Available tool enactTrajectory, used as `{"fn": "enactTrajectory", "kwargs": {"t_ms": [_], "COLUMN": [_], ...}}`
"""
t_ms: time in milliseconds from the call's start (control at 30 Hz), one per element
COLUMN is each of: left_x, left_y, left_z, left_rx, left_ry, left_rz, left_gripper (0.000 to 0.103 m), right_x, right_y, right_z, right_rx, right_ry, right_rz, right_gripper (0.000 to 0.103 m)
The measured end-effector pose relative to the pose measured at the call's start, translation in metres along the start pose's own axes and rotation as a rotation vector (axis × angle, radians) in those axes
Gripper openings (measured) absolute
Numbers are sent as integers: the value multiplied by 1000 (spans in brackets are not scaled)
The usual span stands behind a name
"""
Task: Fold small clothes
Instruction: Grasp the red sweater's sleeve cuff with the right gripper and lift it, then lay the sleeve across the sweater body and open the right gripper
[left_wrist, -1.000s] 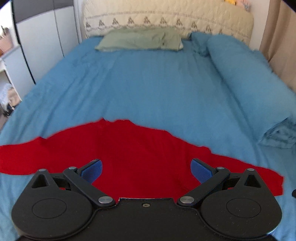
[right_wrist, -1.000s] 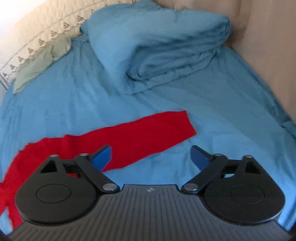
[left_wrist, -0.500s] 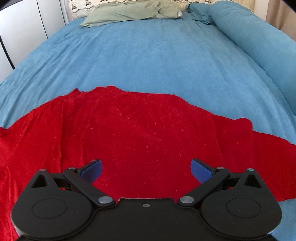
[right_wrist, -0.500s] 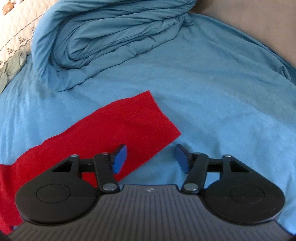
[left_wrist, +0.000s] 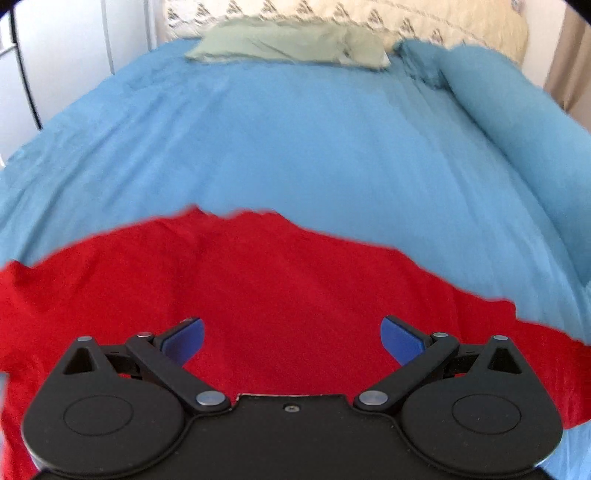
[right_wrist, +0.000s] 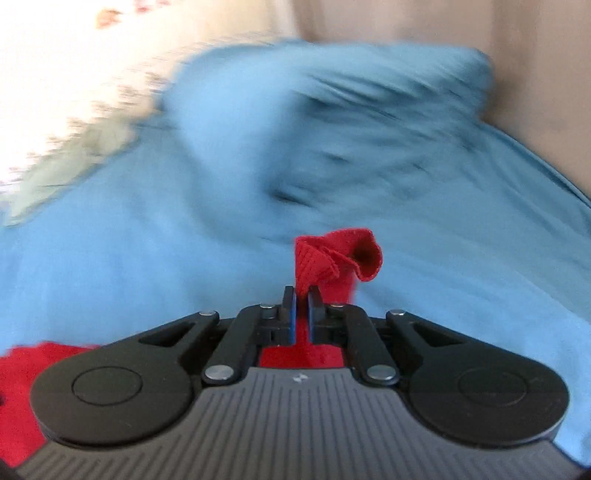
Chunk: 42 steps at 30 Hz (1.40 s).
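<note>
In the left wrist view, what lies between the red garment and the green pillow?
Only bare blue bedsheet separates the red garment from the green pillow in the left wrist view.

Red garment (left_wrist: 277, 288), blue bedsheet (left_wrist: 295, 140), sage-green pillow (left_wrist: 291, 46), cream headboard (left_wrist: 406, 22) with dark, possibly triangular motifs

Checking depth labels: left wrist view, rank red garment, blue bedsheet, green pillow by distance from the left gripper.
From the left gripper:
1. Red garment, directly under and ahead of the open fingers.
2. Blue bedsheet, bare stretch beyond the garment.
3. Green pillow, far end by the headboard.
</note>
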<state>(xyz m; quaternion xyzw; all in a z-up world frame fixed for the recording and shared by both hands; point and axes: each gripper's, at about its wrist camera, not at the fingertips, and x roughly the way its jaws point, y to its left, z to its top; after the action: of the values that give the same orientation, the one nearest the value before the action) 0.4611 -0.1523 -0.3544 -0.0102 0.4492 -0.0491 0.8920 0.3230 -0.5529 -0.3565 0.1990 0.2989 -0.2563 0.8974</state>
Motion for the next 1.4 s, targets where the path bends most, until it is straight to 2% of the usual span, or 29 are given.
{"fn": "enactTrajectory", "kwargs": {"t_ms": [200, 300, 367, 500, 633, 833, 1033, 1100, 1167, 1267, 1333, 1400], "left_x": [-54, -75, -83, -86, -85, -83, -69, -62, -55, -41, -30, -17], "left_y": [81, 131, 164, 217, 254, 291, 301, 299, 295, 279, 265, 248], "left_z": [16, 11, 4, -16, -33, -52, -46, -42, -36, -25, -20, -16], "left_rx": [-43, -87, -112, -138, -158, -218, -222, -214, -199, -159, -133, -108], "left_ry": [-119, -146, -154, -140, -122, -104, -98, -92, -89, -60, -34, -8], "left_rz": [64, 112, 143, 204, 231, 224, 174, 134, 85, -14, -67, -100], "left_gripper": [103, 103, 103, 103, 103, 103, 103, 103, 103, 103, 102, 96], "right_x": [-39, -53, -60, -59, -52, -28, -18, -17, -24, -44, -55, -64], "right_y": [152, 238, 297, 387, 436, 466, 477, 473, 466, 444, 426, 406], "right_z": [13, -5, -31, -100, -166, -221, -260, -267, -268, -262, -257, -252], "right_rx": [-70, -139, -207, -329, -406, -482, -568, -588, -610, -664, -693, -714], "right_ry": [-42, -21, 6, 97, 182, 256, 284, 299, 298, 239, 224, 212], "right_rz": [353, 522, 617, 707, 731, 707, 700, 701, 725, 723, 715, 705], "right_gripper": [21, 21, 21, 21, 21, 21, 25, 38, 58, 66, 66, 66]}}
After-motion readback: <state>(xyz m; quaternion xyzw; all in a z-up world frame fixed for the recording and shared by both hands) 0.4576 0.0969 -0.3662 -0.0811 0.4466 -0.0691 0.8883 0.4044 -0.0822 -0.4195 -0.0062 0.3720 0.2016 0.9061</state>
